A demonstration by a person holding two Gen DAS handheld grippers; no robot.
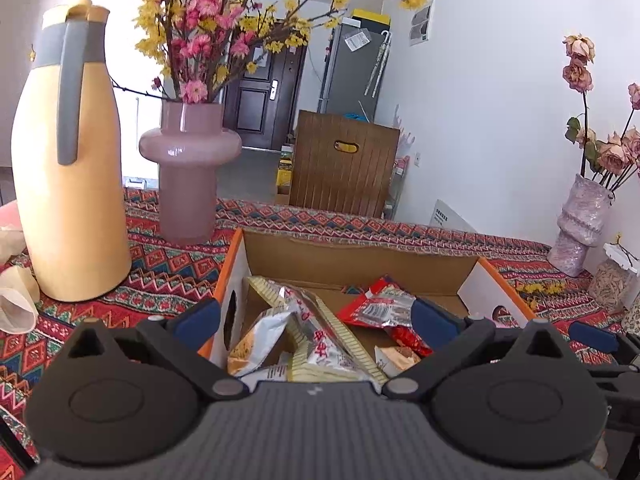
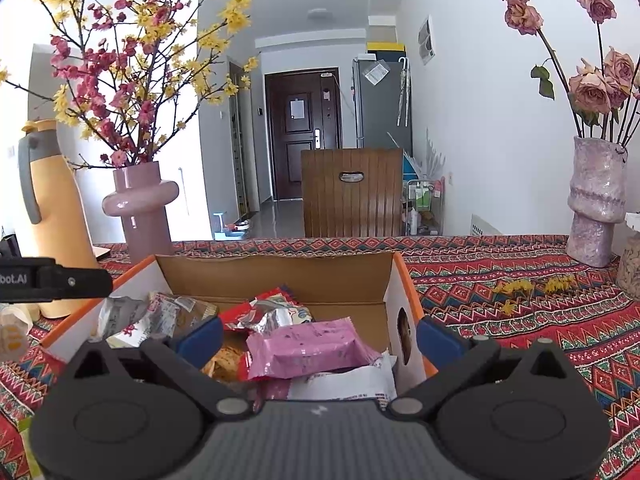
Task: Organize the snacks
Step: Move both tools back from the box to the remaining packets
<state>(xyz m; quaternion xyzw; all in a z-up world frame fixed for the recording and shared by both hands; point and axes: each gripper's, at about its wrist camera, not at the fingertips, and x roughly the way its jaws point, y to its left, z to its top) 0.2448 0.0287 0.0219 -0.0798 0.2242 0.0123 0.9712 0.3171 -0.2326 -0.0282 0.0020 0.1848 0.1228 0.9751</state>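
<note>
The cardboard box (image 2: 276,276) of snack packets (image 1: 316,336) sits mid-table on the patterned cloth (image 2: 500,292), a pink packet (image 2: 308,348) at its near edge. My left gripper (image 1: 316,316) and right gripper (image 2: 318,334) both hang wide open and hold nothing.

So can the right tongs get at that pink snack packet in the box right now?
Probably yes. The right tongs are open and empty just above the pink packet, which lies on top of the other snacks in the open cardboard box. Nothing covers it; only the box's right wall stands close by.
</note>
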